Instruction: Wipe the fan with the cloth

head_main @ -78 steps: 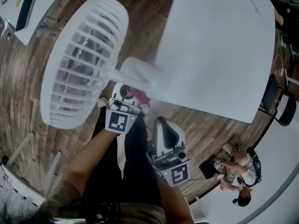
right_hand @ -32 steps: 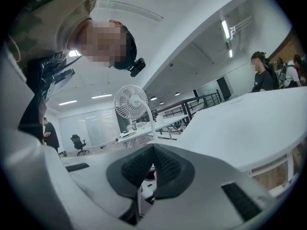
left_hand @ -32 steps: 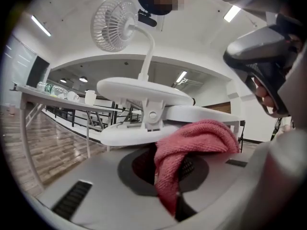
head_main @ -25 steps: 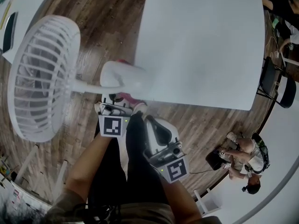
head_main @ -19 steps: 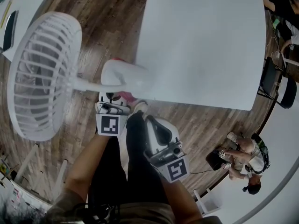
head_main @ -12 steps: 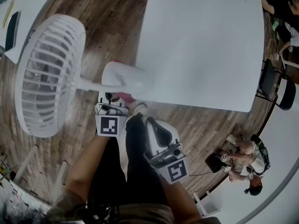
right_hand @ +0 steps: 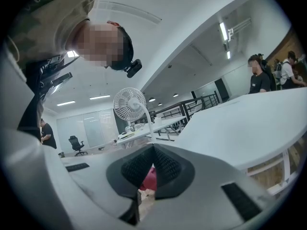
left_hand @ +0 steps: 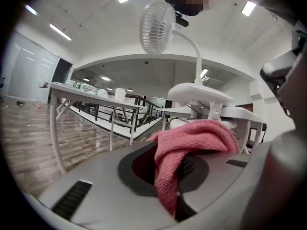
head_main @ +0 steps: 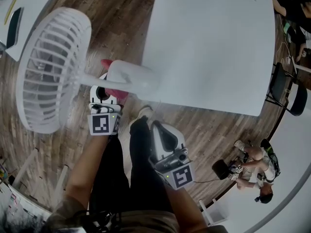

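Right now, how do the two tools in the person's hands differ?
The left white tool is clamped on a pink woven cloth; the right white tool is shut on nothing. The left reaches beside the white plastic fan; the right sits farther back. Both carry marker cubes.

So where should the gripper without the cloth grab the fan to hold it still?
On the fan, probably the thin stem between its round cage and the base by the table: it is the only slim part, while the cage is wide and slatted. The right gripper, shut now, would open and come from the person's side, closing across the stem.
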